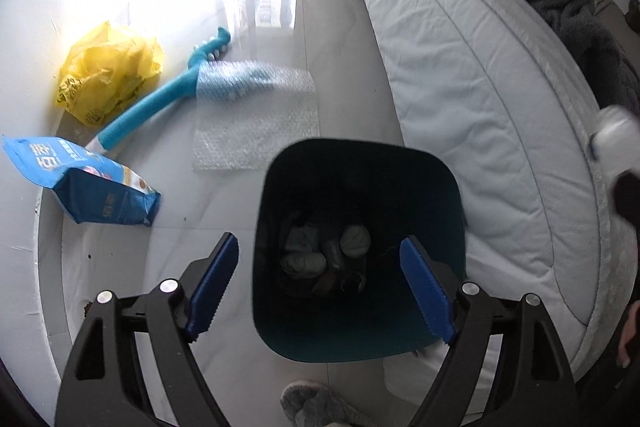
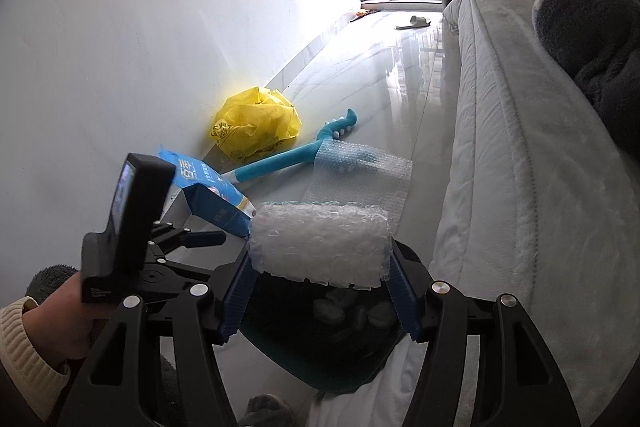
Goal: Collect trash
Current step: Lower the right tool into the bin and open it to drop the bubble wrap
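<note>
My left gripper (image 1: 320, 287) hangs open right above a dark teal trash bin (image 1: 360, 155), with nothing between its blue pads. Crumpled grey wads (image 1: 354, 241) lie at the bin's bottom. My right gripper (image 2: 320, 251) is shut on a roll of clear bubble wrap (image 2: 320, 243), held just over the same bin (image 2: 320, 351). On the floor beyond lie a flat bubble wrap sheet (image 1: 256, 115), a blue snack bag (image 1: 84, 183), a crumpled yellow plastic bag (image 1: 108, 75) and a blue foam toy (image 1: 160, 103).
A grey mattress (image 1: 480, 87) runs along the right side, close against the bin. A white wall (image 2: 140, 47) borders the left. A fuzzy grey slipper (image 1: 312, 403) sits near the bin. A person's hand in a cream sleeve (image 2: 36, 331) holds the left gripper's body (image 2: 132, 219).
</note>
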